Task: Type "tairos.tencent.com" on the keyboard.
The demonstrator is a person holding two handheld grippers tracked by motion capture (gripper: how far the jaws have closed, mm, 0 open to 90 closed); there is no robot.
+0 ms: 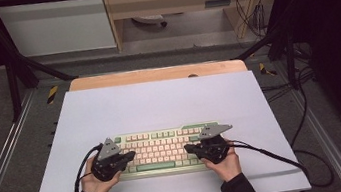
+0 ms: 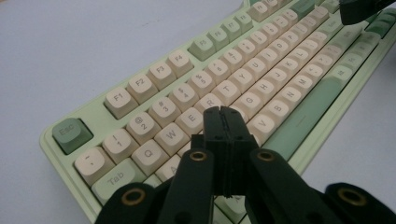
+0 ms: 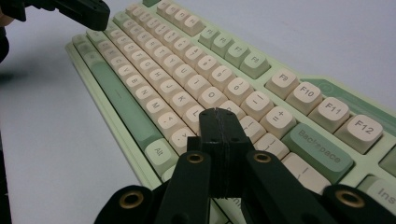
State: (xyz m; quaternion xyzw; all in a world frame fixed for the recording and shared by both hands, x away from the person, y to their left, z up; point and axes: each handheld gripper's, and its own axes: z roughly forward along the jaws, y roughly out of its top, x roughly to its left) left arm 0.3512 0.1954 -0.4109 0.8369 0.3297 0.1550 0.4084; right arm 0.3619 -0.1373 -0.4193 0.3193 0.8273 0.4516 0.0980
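On the near half of the pale surface (image 1: 159,102) lies the keyboard (image 1: 166,149), a pale green case with cream keys and darker green Esc, Backspace and space bar. Over the keyboard's left end hovers the left claw (image 1: 129,156), jaws pressed together, empty. Over the keyboard's right end the right claw (image 1: 189,148) is likewise pressed together, empty.

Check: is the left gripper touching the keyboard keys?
Cannot tell. In the left gripper view the shut left gripper hides the keys beneath its tip on the keyboard; no view shows contact or gap plainly.
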